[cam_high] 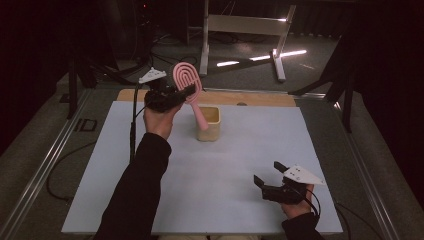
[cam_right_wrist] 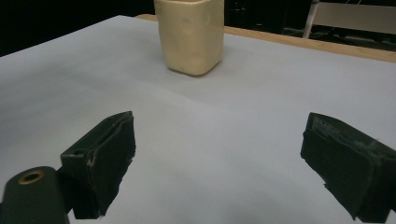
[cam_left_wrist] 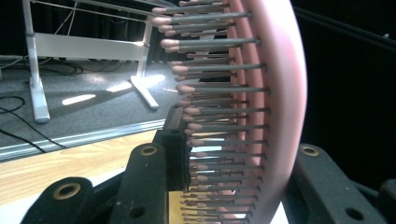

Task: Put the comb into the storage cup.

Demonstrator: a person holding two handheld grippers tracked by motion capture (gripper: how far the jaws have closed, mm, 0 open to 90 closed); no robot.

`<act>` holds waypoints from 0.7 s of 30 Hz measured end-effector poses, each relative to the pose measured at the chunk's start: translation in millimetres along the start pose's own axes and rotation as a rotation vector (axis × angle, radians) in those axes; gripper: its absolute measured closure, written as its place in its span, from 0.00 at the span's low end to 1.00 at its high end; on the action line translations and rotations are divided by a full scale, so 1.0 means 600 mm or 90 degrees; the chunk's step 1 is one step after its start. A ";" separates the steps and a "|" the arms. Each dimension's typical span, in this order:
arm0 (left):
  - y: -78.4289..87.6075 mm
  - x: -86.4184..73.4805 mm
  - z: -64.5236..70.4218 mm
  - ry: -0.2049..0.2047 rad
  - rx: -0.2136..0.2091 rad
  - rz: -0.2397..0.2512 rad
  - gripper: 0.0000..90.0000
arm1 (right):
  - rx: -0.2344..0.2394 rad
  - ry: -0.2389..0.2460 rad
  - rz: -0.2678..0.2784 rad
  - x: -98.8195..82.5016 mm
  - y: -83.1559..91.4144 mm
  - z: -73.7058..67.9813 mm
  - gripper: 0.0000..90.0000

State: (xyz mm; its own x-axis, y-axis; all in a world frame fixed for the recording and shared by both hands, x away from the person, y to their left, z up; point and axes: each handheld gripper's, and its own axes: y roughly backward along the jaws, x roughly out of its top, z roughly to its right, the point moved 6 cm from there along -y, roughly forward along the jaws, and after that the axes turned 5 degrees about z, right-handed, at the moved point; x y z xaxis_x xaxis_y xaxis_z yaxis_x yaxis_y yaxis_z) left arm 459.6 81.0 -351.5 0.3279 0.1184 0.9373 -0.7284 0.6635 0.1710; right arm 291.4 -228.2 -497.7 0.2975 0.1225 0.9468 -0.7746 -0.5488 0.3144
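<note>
Bristles and pink plastic sit right in front of your left gripper's camera: your left gripper [cam_high: 186, 91] is clamped on the head of the pink plastic hairbrush with looped ribs and grey, pink-tipped bristles [cam_high: 189, 89]. In the left gripper view the jaws press on the brush head [cam_left_wrist: 261, 116] from both sides, one against the bristle tips, the other against the smooth back. In the high view you hold the brush raised and tilted at the far left-centre of the table, head up and handle slanting down to the right, its lower end at the rim of the cream-coloured squarish cup [cam_high: 210, 123]. Whether the handle tip touches the cup or is inside it, you cannot tell from here.

Your right gripper [cam_high: 270, 176] rests low over the pale blue-grey sheet covering the table [cam_high: 240, 165], near the front right corner, well apart from the cup. Its jaws stand wide apart with nothing between them. In the right gripper view the cup [cam_right_wrist: 190, 35] stands upright ahead of those jaws.
</note>
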 end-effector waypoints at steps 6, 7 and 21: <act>-0.004 -0.002 -0.002 -0.001 0.005 0.000 0.71 | 0.000 -0.001 0.001 0.000 0.001 0.001 0.11; -0.004 -0.001 -0.003 -0.001 0.006 0.001 0.71 | 0.000 -0.001 0.001 0.000 0.001 0.001 0.11; -0.008 0.007 -0.007 0.001 0.020 0.011 0.71 | 0.000 -0.002 0.003 0.000 0.001 0.001 0.11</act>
State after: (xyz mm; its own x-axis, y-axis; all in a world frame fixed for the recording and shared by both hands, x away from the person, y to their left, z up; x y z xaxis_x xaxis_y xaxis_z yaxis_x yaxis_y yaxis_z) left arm 467.1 81.5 -349.6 0.3150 0.1308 0.9400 -0.7529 0.6374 0.1637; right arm 291.6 -228.9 -497.4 0.2958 0.1181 0.9479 -0.7754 -0.5499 0.3105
